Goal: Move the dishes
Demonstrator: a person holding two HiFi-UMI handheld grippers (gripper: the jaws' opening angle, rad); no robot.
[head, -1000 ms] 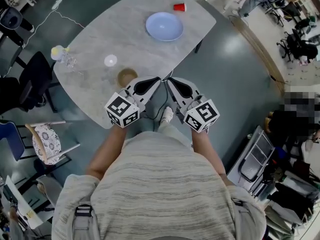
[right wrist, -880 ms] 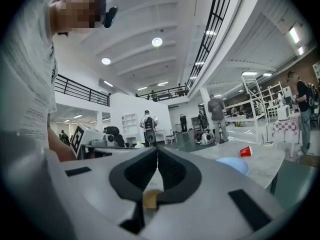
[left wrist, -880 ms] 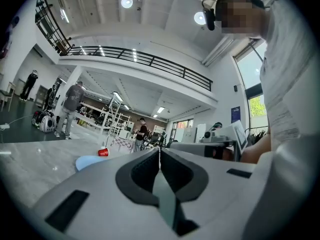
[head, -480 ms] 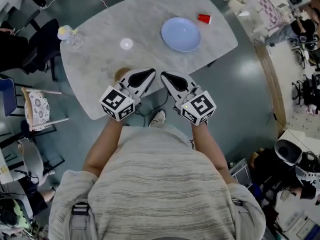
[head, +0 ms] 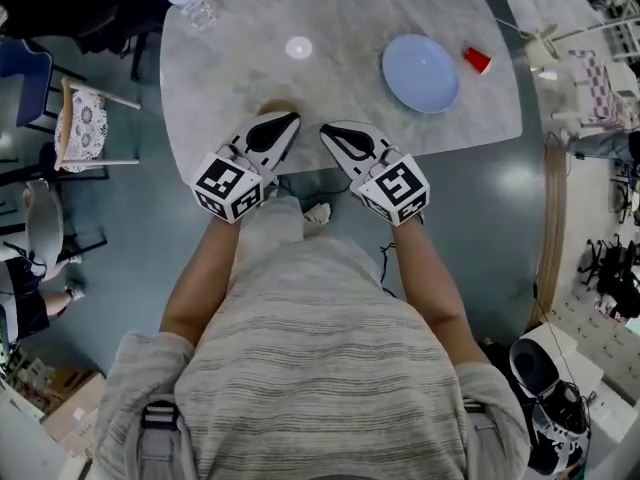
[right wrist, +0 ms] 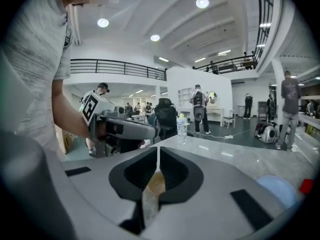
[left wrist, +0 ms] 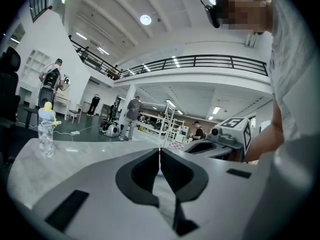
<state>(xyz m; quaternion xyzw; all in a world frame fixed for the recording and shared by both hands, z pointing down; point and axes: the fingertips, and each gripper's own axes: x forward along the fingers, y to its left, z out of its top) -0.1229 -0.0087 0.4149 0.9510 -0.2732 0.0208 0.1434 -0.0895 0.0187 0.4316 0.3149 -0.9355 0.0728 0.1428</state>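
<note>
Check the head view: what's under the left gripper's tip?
A brown bowl on the marble table: only its far rim shows past the left gripper. The gripper covers the rest, so its inside can't be seen.

A grey, marble-patterned table [head: 350,28] with rounded corners is seen from above. A pale blue plate [head: 420,72] is set on its right part, and a red cup [head: 477,59] is found just beside it, near the right edge. A small white dish [head: 298,47] is placed toward the middle. A brown bowl [head: 278,108] is only partly seen at the near edge. A clear bottle [head: 195,3] with a yellow cap is stood upright at the far left corner.
</note>
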